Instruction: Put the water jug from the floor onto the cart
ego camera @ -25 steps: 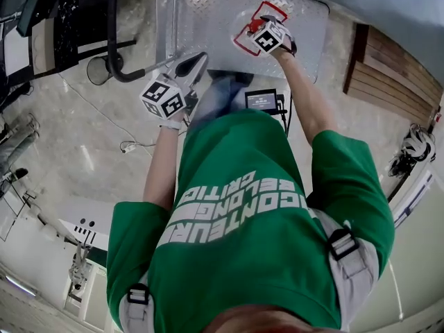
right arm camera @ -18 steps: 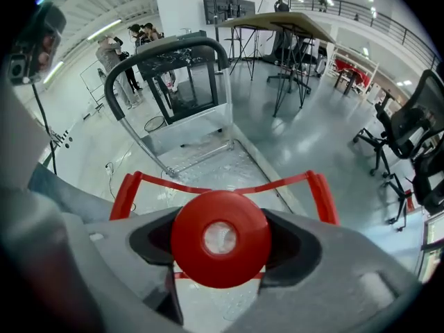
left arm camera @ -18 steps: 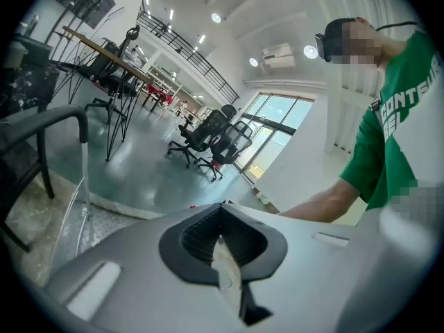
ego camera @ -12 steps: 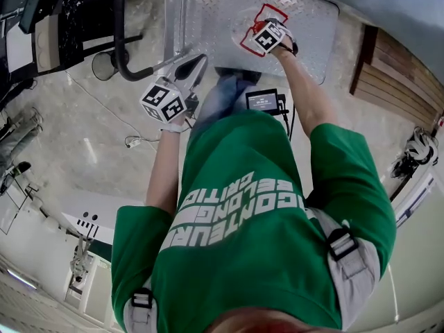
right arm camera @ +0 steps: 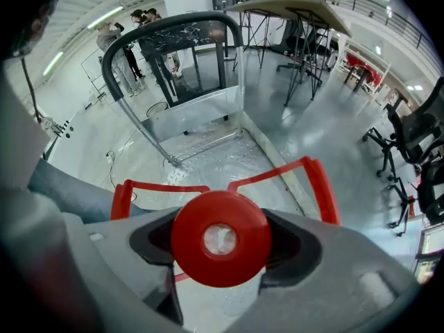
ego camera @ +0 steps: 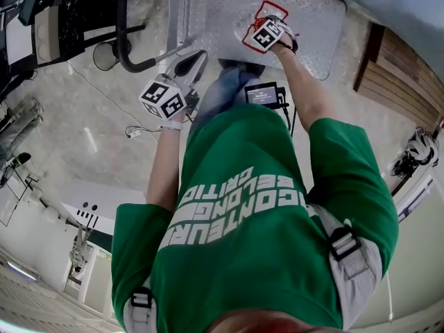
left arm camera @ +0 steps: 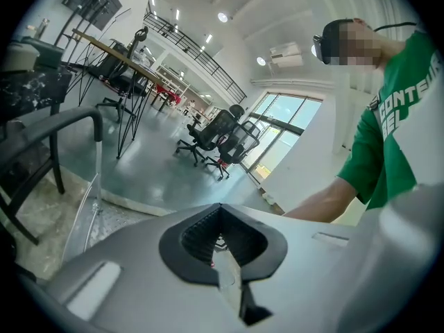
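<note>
The water jug is clear, with a red cap (right arm camera: 239, 255) and a red carry handle (right arm camera: 305, 168). My right gripper (right arm camera: 220, 240) is shut on its neck just under the cap. In the head view, the right gripper (ego camera: 267, 35) holds the jug's red handle (ego camera: 269, 9) over the cart's diamond-plate deck (ego camera: 208, 12). I cannot tell whether the jug's base rests on the deck. My left gripper (ego camera: 196, 60) is shut with nothing in it, near the deck's front edge and pointing away from the jug. In its own view, the left gripper (left arm camera: 222, 245) shows only the room beyond.
The cart's black push handle (right arm camera: 173, 26) rises at the deck's far end, also seen as the push handle (ego camera: 125, 40) at upper left. A cable (ego camera: 132, 130) lies on the floor. Office chairs (left arm camera: 222, 134) and desks stand farther off. People (right arm camera: 118, 40) stand behind the cart.
My right gripper with the jug has moved slightly farther over the cart deck. The left gripper has stayed almost in place.
</note>
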Tool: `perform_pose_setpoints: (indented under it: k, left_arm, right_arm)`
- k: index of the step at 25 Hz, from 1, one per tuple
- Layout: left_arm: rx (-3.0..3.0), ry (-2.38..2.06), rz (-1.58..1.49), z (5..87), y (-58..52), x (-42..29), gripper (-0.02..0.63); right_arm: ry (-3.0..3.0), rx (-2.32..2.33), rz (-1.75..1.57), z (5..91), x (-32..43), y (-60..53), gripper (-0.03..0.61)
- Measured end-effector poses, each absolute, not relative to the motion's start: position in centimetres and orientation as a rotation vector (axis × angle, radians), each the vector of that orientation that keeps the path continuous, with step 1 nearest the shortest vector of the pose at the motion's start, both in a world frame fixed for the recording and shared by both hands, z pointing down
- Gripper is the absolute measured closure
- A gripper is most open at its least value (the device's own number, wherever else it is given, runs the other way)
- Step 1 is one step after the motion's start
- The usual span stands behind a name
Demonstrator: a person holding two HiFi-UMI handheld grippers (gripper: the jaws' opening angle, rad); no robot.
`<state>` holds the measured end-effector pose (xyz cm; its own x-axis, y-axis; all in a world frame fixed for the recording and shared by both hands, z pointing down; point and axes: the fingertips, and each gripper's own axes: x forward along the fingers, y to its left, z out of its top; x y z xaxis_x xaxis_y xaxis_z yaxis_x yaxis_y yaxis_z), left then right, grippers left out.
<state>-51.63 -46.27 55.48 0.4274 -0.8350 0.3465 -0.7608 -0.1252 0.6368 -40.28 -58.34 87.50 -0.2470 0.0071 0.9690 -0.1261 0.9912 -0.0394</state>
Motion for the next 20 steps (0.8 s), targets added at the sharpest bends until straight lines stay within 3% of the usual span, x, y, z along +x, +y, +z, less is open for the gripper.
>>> perform_pose_setpoints:
  k: [12,20]
  left_arm:
    - [1.946,-1.313,-0.105,54.6,-46.0,-49.9,0.611]
    - [2.045,-1.304,-0.125,52.1,-46.7,-48.8,0.611]
  right_arm:
    - [-1.822,0.143,0.162,87.5,-39.7,-57.7,0.272]
    - [-1.946,0.221,0.130,79.8,-38.2,-58.8,0.265]
